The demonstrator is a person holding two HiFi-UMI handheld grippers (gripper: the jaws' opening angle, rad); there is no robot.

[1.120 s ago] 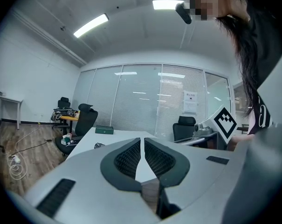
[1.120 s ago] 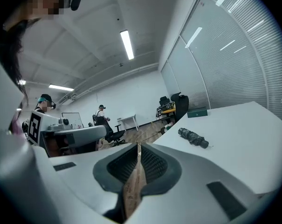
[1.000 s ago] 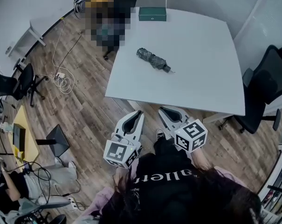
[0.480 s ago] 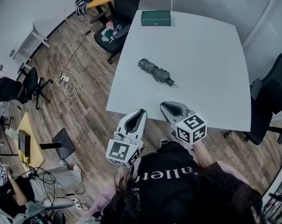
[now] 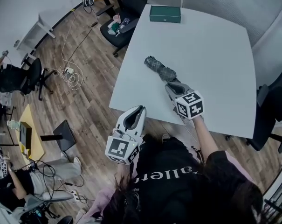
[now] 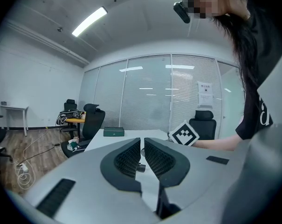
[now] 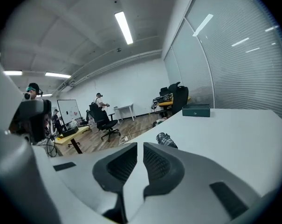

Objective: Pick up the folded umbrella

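Approach step: the right gripper [image 5: 172,84], jaws clenched on nothing, hovers at the handle end of the folded umbrella [image 5: 158,67], which lies just ahead on the table [image 5: 215,50]; next, the jaws must part to straddle it

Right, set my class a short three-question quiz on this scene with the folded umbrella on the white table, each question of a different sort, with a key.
1. True or false: the dark grey folded umbrella lies flat on the white table.
2. The jaws of the right gripper are: A) wide apart; B) together, with nothing between them; C) clamped on the umbrella.
3. Fill in: the flat dark green box sits at the table edge ____ from the person.

Key: 1 true; 2 B; 3 farthest.
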